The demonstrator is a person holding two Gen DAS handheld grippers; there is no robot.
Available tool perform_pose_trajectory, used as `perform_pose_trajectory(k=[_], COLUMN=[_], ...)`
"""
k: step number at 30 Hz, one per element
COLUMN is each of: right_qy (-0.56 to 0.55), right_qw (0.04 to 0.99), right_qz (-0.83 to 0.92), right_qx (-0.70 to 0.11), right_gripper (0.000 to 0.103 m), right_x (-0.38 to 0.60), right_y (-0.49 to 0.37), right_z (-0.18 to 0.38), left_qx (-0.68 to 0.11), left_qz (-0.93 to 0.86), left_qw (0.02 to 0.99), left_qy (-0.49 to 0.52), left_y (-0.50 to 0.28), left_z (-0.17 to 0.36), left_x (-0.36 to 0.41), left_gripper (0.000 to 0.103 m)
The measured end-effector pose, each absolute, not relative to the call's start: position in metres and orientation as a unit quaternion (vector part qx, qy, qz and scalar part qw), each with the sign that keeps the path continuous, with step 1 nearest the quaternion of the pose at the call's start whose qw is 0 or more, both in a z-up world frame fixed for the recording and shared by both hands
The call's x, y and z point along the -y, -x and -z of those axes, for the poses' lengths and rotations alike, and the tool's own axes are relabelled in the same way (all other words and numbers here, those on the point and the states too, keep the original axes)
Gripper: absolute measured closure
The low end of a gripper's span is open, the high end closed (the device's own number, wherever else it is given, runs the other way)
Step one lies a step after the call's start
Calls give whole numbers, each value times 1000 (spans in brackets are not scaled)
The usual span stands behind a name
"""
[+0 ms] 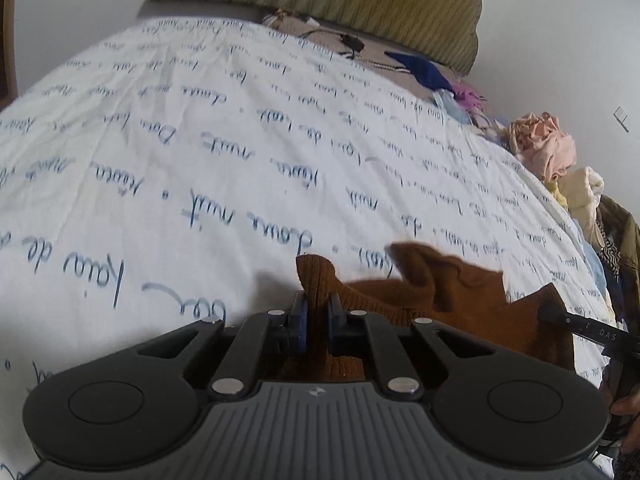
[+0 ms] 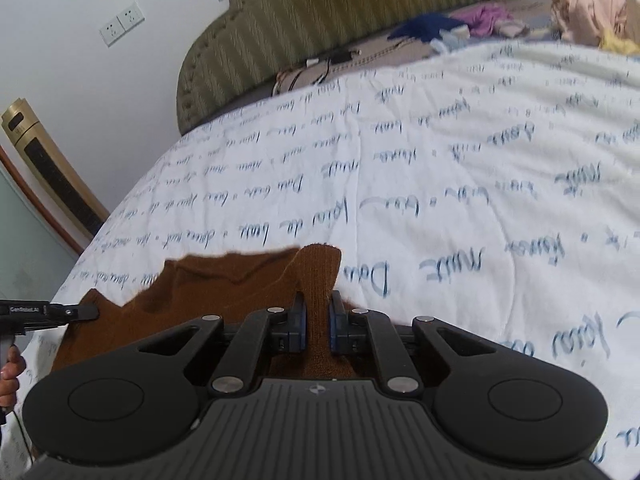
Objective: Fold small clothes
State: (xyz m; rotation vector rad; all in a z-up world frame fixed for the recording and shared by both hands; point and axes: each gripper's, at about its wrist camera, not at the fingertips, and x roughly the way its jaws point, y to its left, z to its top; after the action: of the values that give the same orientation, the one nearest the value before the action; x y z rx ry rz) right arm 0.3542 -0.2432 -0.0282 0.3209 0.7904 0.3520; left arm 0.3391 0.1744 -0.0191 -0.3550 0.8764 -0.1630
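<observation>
A small brown knit garment [image 1: 460,292] lies on the white bedspread with blue writing [image 1: 200,160]. My left gripper [image 1: 317,304] is shut on one ribbed corner of it, which sticks up between the blue pads. In the right wrist view the same brown garment [image 2: 208,284] spreads to the left, and my right gripper [image 2: 318,308] is shut on its other ribbed corner. Each gripper shows at the edge of the other's view: the right gripper [image 1: 554,314] on the cloth's right edge, the left gripper [image 2: 86,312] on its left edge.
A green padded headboard [image 2: 320,12] stands at the far end of the bed. Loose clothes are piled along the far right side: a blue piece [image 1: 424,68], a purple one [image 1: 468,98], a pink bundle [image 1: 540,144]. A gold tower appliance [image 2: 48,168] stands by the wall.
</observation>
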Motion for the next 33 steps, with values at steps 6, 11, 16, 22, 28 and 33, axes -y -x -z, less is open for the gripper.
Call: perform_pose_trajectory(k=[6,11,16,22,28,33], right_qy=[-140,-123,-162,-137,-76,-62], right_qw=[911,892,890,898,897,895], right_qz=[-139,-121,-115,-178,-204,-181], right_qx=[-363,-417,-411,-378,-384,-403], right_gripper=[89,86,55,55,55,55], right_x=[242,233,247,259,237,230], right_y=[-368,-390,-382,-303,-234,-219], right_z=[26,64,41,-3,6,24], left_qx=[-411,-432,-415,-401,-361,-352], left_qz=[54,9,12,56,74,45], left_qw=[890,888,903,908,929,935], left_qy=[189,158,114,112,34,16], left_y=[-354,-369,-355,-302,-236,-245], left_z=[24,53,33,3,-4,-2], left_x=[-179,-174,-168,-179,-144,-138], left_gripper=[94,94,91,91,91,91])
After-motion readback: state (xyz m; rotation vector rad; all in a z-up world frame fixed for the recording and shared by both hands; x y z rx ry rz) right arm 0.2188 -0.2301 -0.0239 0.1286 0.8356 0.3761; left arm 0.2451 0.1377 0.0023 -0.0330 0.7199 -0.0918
